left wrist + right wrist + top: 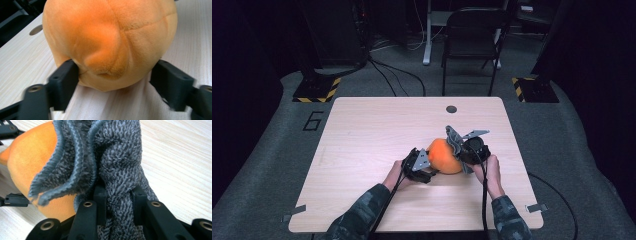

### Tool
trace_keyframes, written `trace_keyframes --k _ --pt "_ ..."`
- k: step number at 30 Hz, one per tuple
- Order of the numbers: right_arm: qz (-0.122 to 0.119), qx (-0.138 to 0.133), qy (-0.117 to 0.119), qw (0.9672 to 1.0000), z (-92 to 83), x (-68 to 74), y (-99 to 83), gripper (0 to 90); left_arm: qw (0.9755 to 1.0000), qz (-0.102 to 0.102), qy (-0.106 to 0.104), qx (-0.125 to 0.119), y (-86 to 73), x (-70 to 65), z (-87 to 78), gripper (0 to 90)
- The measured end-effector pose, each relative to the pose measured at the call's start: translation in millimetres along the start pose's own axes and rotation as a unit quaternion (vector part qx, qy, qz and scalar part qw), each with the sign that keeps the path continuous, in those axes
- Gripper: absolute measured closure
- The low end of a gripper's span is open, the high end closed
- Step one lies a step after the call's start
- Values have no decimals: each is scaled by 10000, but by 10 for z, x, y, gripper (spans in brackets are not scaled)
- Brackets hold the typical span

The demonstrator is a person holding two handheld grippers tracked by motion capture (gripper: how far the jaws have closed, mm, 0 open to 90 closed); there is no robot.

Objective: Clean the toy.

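Fig.: two hand-held grippers at an orange plush (445,155), which sits on the table (367,135) a bit right of centre, nearer the person's edge. L gripper (428,169) at plush's left side; in left gripper view its jaws stand wide apart, pressing either side of the plush w/ its lower part between them. R gripper (463,150) at plush's right side, jaws clamped on a bunched grey cloth (110,162) that lies against the plush. Chair (472,35) beyond table.

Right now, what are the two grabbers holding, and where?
The right gripper pinches a bunched fold of the grey towel. The left gripper squeezes the orange plush toy low on its sides.
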State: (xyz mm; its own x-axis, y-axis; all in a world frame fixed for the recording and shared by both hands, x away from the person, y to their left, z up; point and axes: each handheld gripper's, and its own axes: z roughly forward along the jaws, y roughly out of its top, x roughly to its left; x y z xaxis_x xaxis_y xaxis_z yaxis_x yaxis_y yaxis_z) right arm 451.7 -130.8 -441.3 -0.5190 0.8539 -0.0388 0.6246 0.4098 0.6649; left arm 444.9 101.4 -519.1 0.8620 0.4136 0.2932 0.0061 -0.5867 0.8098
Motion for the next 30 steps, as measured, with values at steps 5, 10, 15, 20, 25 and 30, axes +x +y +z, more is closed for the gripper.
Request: trace_keyframes --k 5,10,15,20,25,30 --pt "25 -24 17 10000 -2 10 -5 721 10000 -16 20 -76 -26 -10 -2 499" --pt "104 -195 97 9997 -60 -42 -7 717 9999 -103 43 -59 -12 -11 -13 642" --pt "386 -148 -449 9981 -192 -240 -51 716 9998 -160 44 -87 -19 -4 -22 692" --pt "758 128 -673 9948 -82 -507 -233 715 9998 -119 58 -125 -22 -14 -25 721" --pt "932 218 -603 9936 10 -617 -309 712 9998 -76 85 -148 -33 -26 -22 736" --pt "928 181 -621 9936 -12 -633 -308 712 9995 -211 20 -231 -3 2 -54 746"
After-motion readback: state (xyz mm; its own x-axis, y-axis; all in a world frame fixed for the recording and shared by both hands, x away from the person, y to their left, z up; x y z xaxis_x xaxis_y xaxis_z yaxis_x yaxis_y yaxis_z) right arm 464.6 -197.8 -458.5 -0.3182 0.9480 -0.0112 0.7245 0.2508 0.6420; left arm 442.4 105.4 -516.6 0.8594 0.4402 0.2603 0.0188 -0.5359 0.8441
